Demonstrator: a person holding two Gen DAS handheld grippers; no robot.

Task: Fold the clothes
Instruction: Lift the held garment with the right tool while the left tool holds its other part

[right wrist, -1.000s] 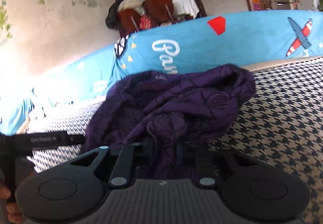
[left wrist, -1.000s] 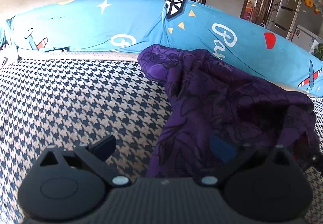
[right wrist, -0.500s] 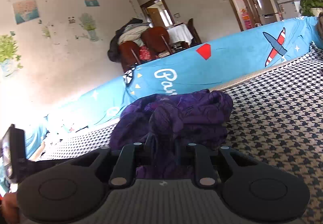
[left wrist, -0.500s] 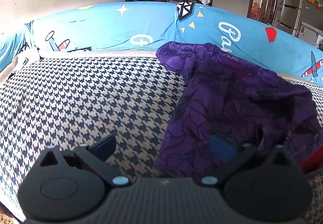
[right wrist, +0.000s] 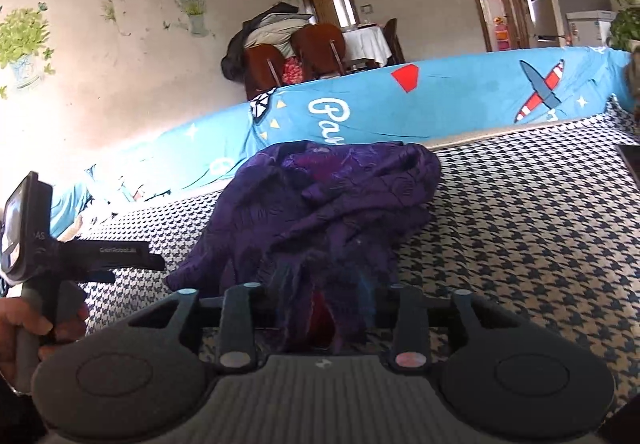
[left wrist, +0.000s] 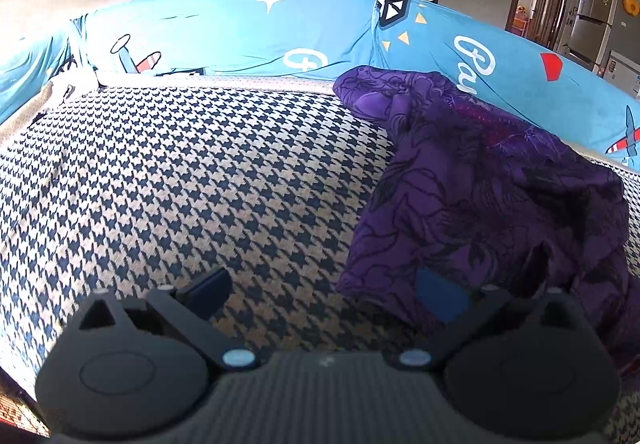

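Note:
A crumpled purple garment [left wrist: 480, 184] with a dark floral print lies on the houndstooth cover [left wrist: 200, 184], close to the blue backrest. My left gripper [left wrist: 324, 292] is open just above the cover; its right finger [left wrist: 440, 296] stands at the garment's near edge and nothing is between the jaws. In the right wrist view the purple garment [right wrist: 332, 204] runs into my right gripper [right wrist: 324, 288]. Its jaws are opening, and a bunch of cloth with a red inner side still hangs loosely between them. The left gripper [right wrist: 136, 264] shows at the left, held by a hand [right wrist: 24, 328].
A blue printed backrest cushion [left wrist: 240, 32] runs along the far side of the cover. Behind it stand wooden chairs [right wrist: 316, 48] draped with clothes, a doorway and a fridge [right wrist: 560, 4]. Left of the garment the houndstooth surface is bare.
The right gripper's fingers have spread apart around the cloth they pinched. Both grippers have drawn back, so the garment looks farther off and more of the cover shows.

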